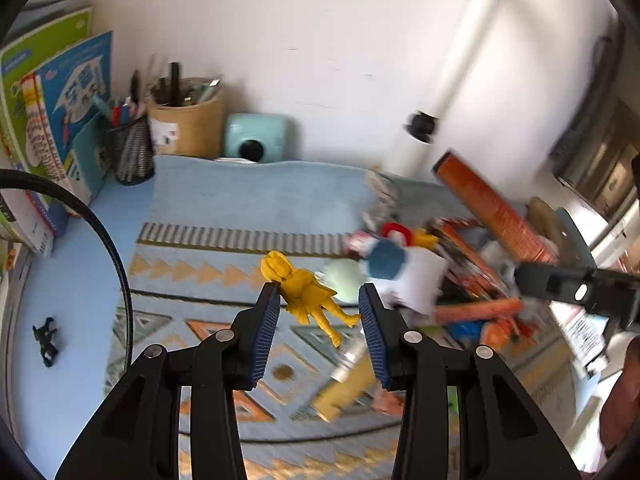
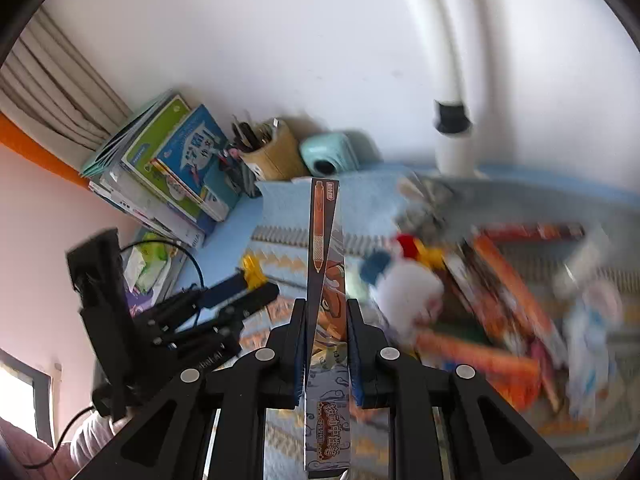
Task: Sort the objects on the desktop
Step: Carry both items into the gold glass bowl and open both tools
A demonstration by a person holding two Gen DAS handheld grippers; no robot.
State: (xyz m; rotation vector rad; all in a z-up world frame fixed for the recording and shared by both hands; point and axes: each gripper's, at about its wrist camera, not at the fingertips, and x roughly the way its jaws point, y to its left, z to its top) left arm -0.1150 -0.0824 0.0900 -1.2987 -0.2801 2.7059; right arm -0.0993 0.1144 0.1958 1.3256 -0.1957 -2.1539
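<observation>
A yellow toy figure (image 1: pixel 306 292) lies on the patterned blue mat (image 1: pixel 240 200), between the tips of my left gripper (image 1: pixel 319 300). The jaws stand wide apart; the left pad (image 1: pixel 267 322) touches or nearly touches the figure. My right gripper (image 2: pixel 327 312) is shut on a long orange pen box (image 2: pixel 326 264), held upright above the mat. That box also shows in the left wrist view (image 1: pixel 490 204), with the right gripper body at the right edge. A white plush chicken (image 2: pixel 404 292) lies beside a blurred pile of orange boxes (image 2: pixel 508 320).
Books (image 1: pixel 52 120) lean at the back left. A mesh pen cup (image 1: pixel 132 148), a tan pen pot (image 1: pixel 188 120) and a mint instant camera (image 1: pixel 254 138) stand along the wall. A small black figure (image 1: pixel 47 340) lies on the left. A white lamp post (image 1: pixel 416 148) stands behind.
</observation>
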